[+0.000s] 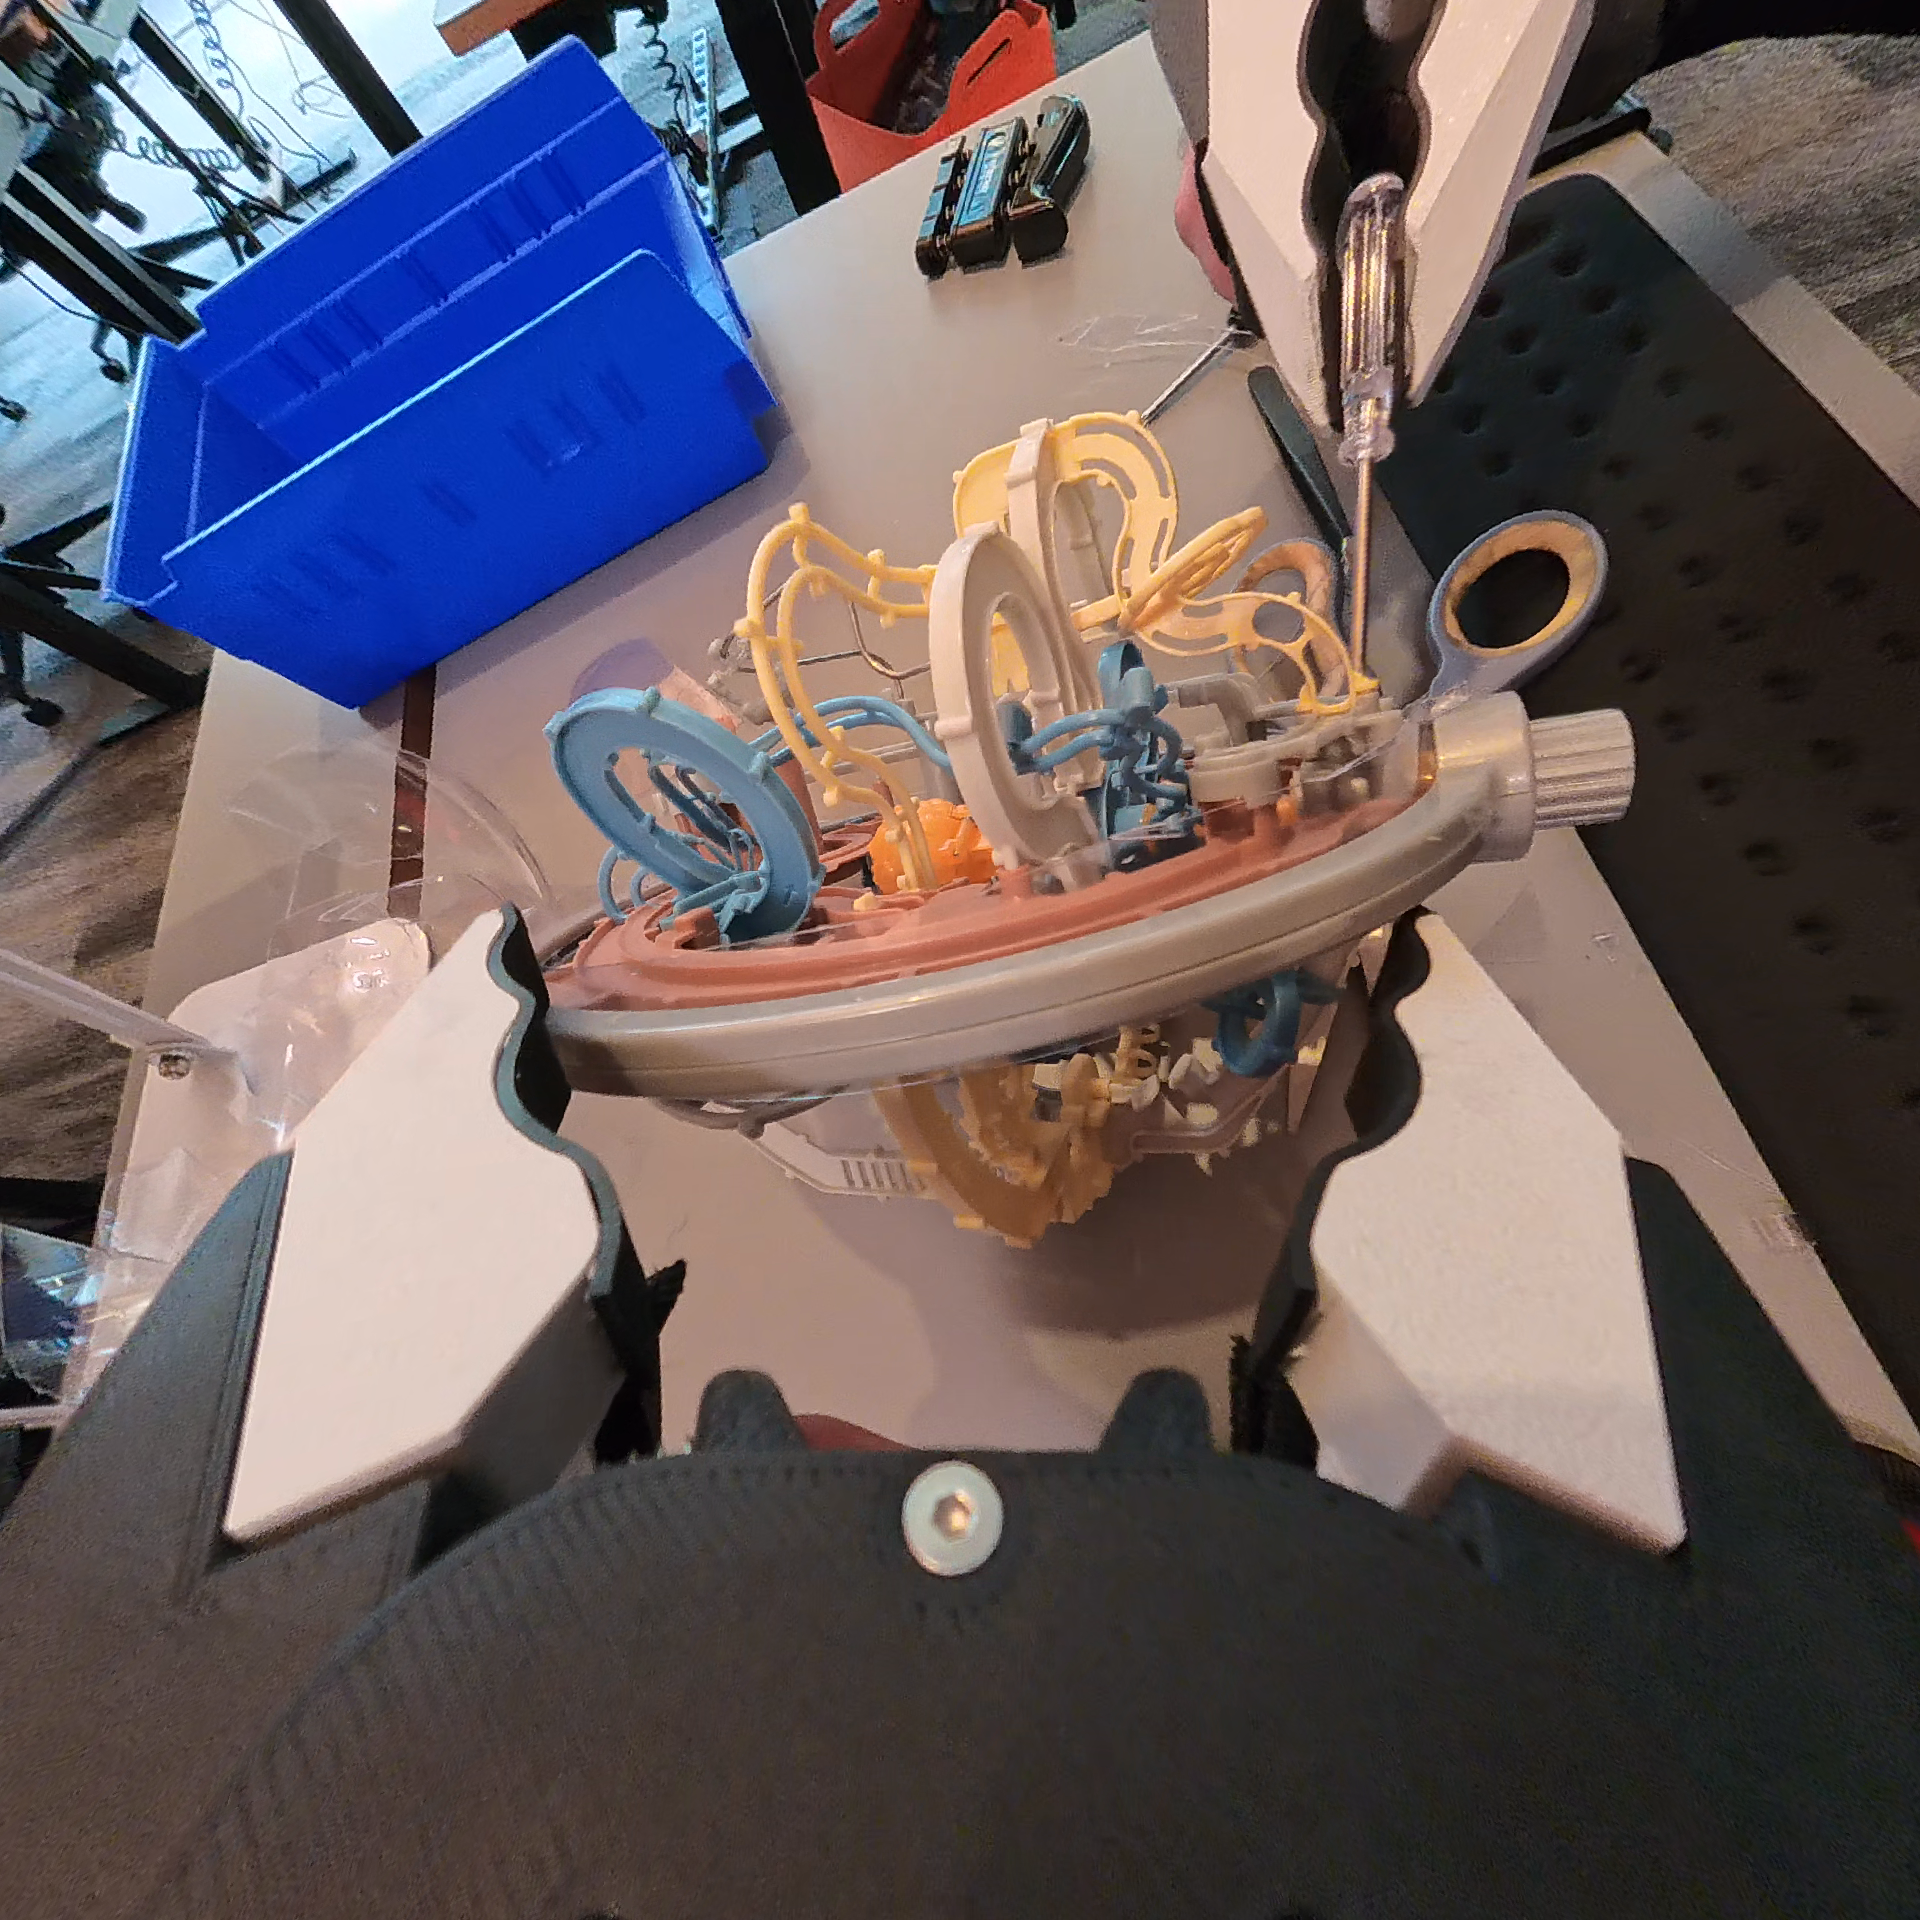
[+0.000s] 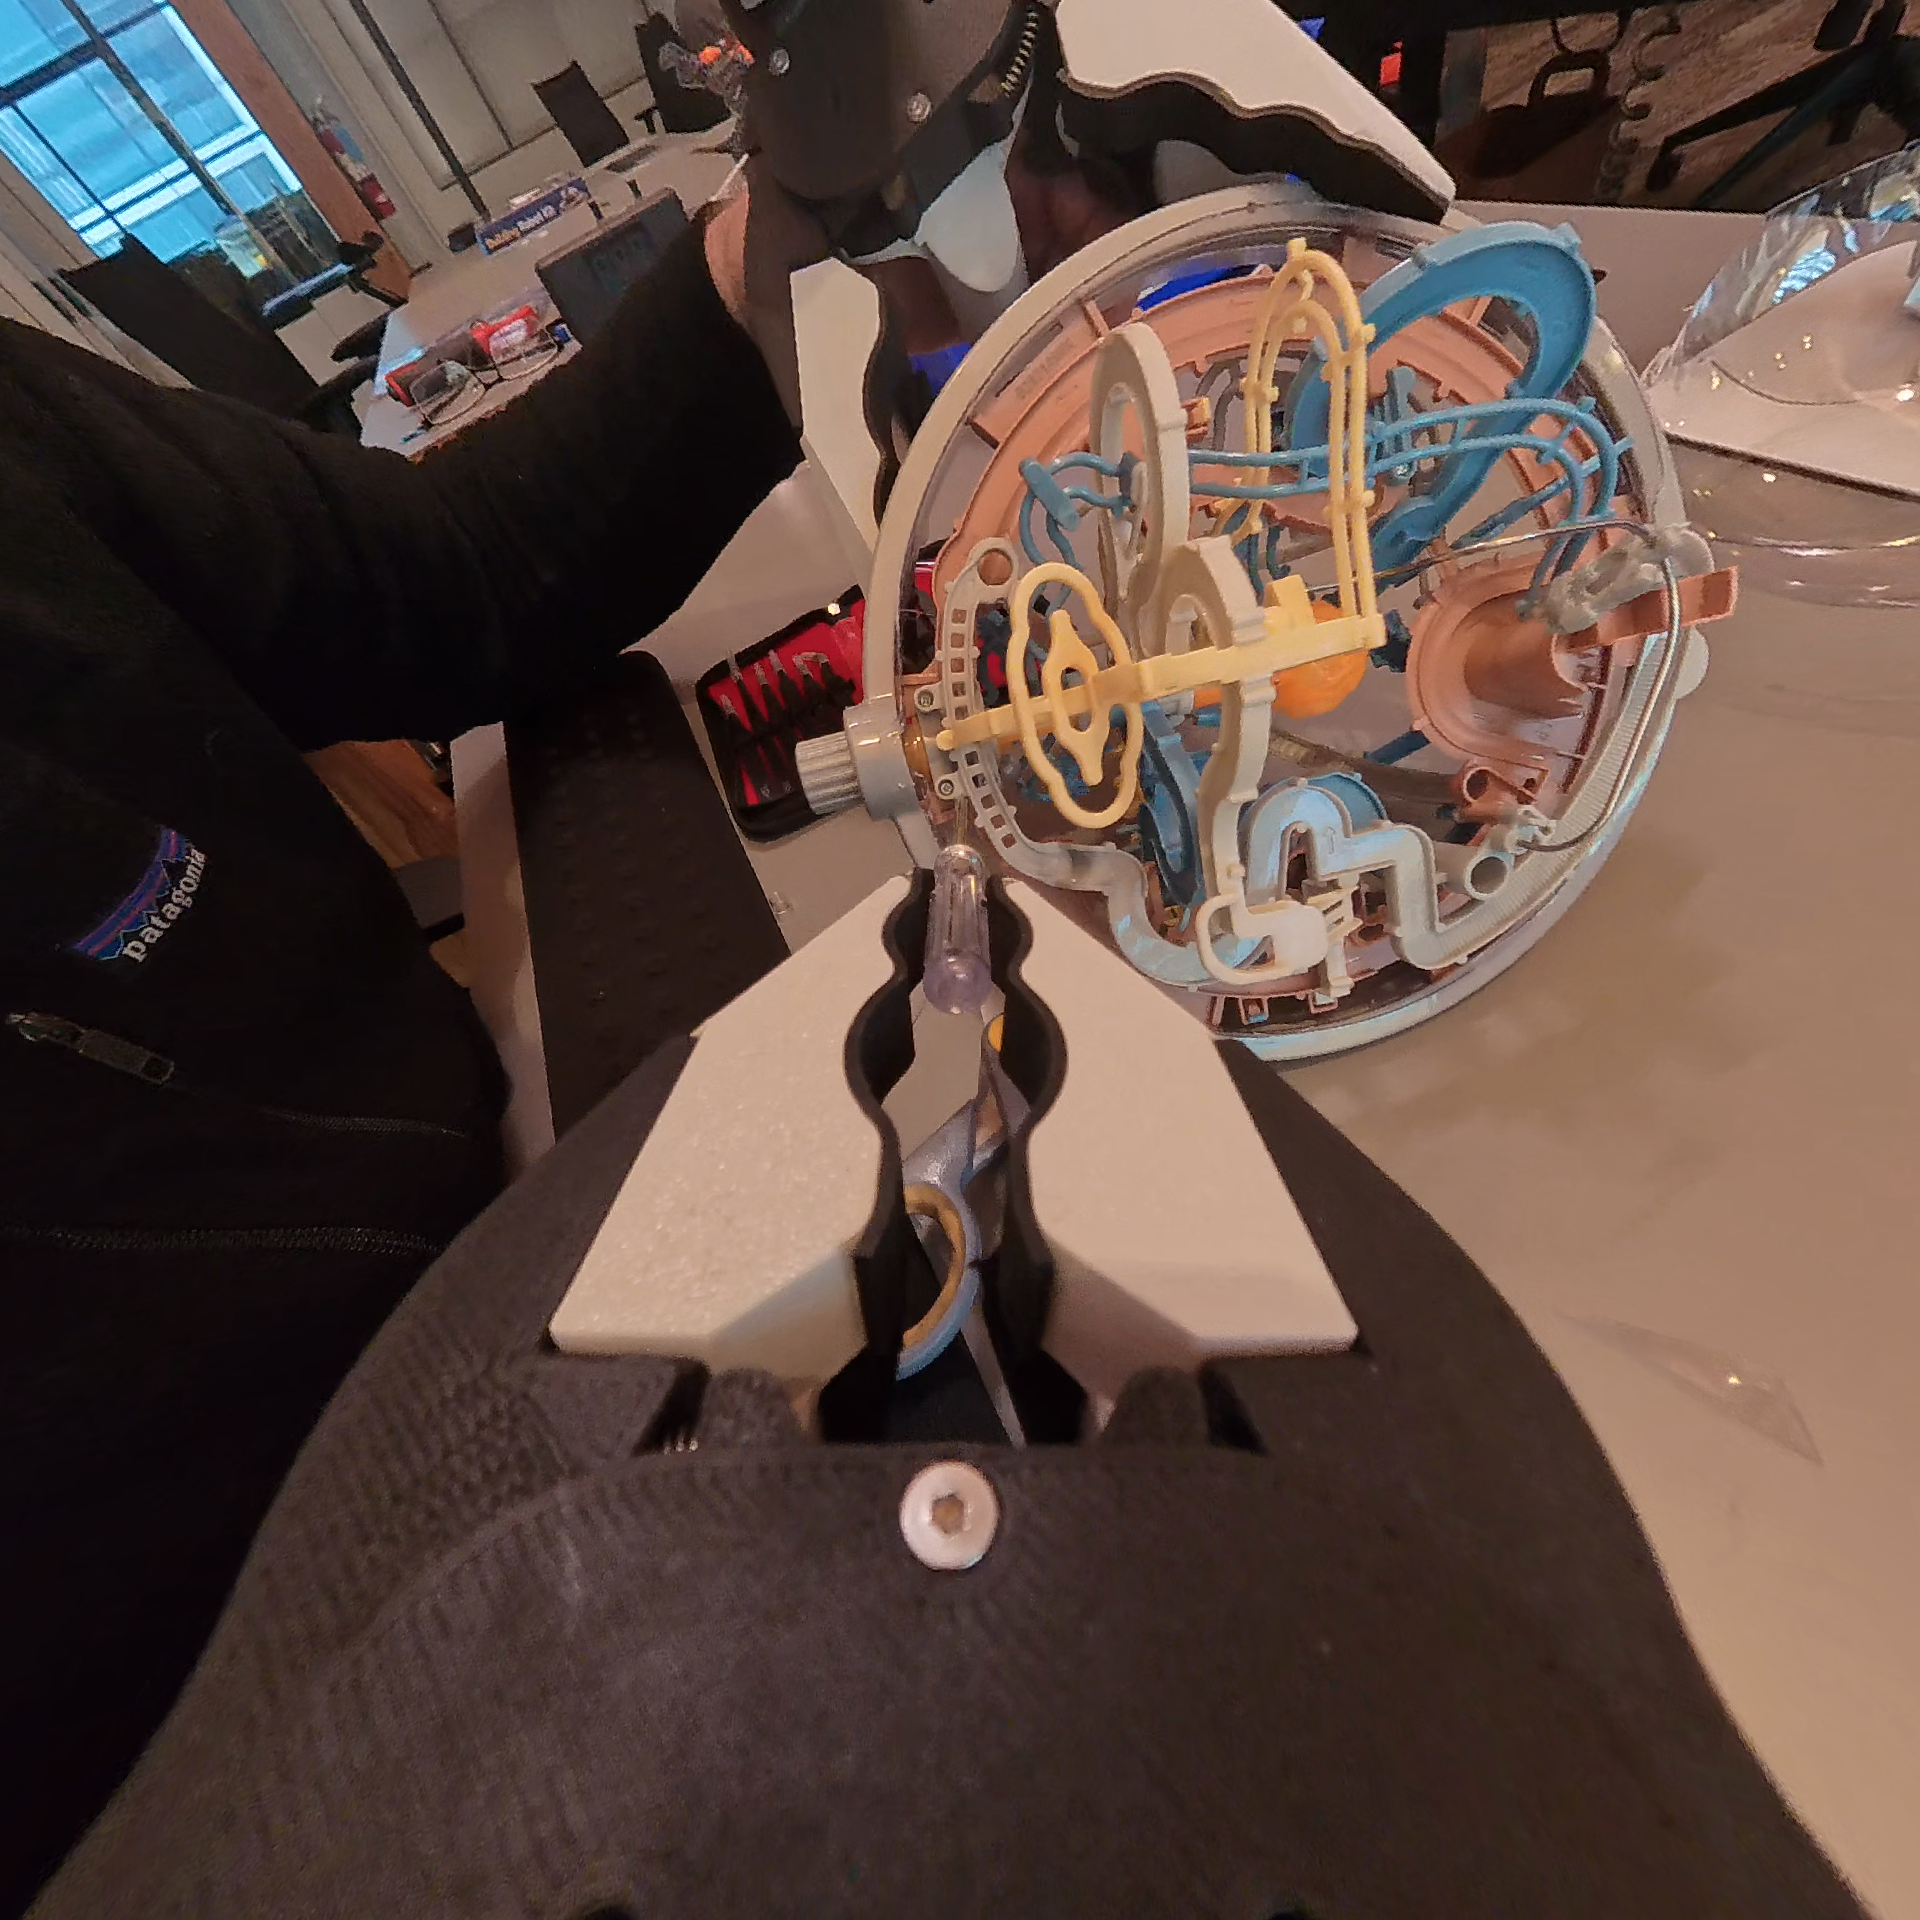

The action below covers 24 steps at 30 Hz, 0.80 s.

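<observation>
A marble-maze ball (image 1: 935,1013) with a grey ring and blue, yellow and pink tracks has its top dome off. My left gripper (image 1: 951,997) is shut on its ring, one finger on each side, holding it tilted over the table. In the right wrist view the maze ball (image 2: 1278,623) faces me, with the left gripper's fingers (image 2: 1247,125) on its far rim. My right gripper (image 2: 958,894) is shut on a small clear-handled screwdriver (image 2: 956,925). The screwdriver (image 1: 1371,312) points down, and its tip sits in the maze beside the grey knob (image 1: 1569,769).
A blue bin (image 1: 436,416) stands at the back left. A clear dome (image 2: 1818,312) lies on the table (image 2: 1558,1143). Scissors (image 1: 1517,603) lie by a black perforated mat (image 1: 1714,675). A red tool case (image 2: 790,707) and a person's black sleeve (image 2: 364,520) are on the left. About 35 cm separates my left fingertips from the clear dome (image 2: 1818,312).
</observation>
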Each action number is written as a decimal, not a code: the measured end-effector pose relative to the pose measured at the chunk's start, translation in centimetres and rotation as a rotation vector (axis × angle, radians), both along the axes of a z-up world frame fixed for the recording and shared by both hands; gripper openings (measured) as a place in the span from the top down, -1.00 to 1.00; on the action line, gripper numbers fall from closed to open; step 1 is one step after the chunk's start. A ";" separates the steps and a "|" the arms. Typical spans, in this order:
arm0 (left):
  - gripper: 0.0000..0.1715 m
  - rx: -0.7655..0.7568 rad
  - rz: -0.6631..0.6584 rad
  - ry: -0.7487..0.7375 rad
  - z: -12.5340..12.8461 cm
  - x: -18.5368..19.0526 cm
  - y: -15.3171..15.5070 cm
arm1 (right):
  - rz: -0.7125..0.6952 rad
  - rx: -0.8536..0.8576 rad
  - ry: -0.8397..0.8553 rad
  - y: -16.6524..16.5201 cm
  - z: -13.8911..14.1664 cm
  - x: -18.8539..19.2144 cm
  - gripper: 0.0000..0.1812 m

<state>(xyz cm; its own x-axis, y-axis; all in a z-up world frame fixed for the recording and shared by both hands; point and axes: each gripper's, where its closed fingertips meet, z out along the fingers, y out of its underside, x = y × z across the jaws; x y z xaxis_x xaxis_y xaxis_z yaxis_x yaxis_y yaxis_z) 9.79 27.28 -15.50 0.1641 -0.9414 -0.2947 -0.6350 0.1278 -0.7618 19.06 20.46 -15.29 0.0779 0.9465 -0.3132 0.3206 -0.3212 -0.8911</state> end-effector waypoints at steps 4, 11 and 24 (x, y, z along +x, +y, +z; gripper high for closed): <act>-0.75 0.021 -0.010 -0.001 0.0 0.3 0.0 | 0.017 -0.013 -0.001 -0.2 -0.1 -0.2 0.91; -0.74 0.058 -0.015 -0.015 0.0 0.8 -0.1 | 0.032 -0.028 -0.045 -0.3 -0.4 -0.2 0.90; -0.73 0.250 0.005 0.100 0.1 2.2 -1.6 | -0.083 -0.210 -0.156 -1.2 -1.6 1.0 0.91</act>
<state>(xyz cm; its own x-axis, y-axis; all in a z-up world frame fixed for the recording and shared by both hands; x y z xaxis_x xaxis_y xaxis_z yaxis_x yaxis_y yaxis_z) 12.00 25.63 -15.40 0.1268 -0.8365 -0.5330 -0.7066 0.3009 -0.6404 20.04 19.25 -16.90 0.2151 0.8507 -0.4797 0.4135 -0.5243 -0.7444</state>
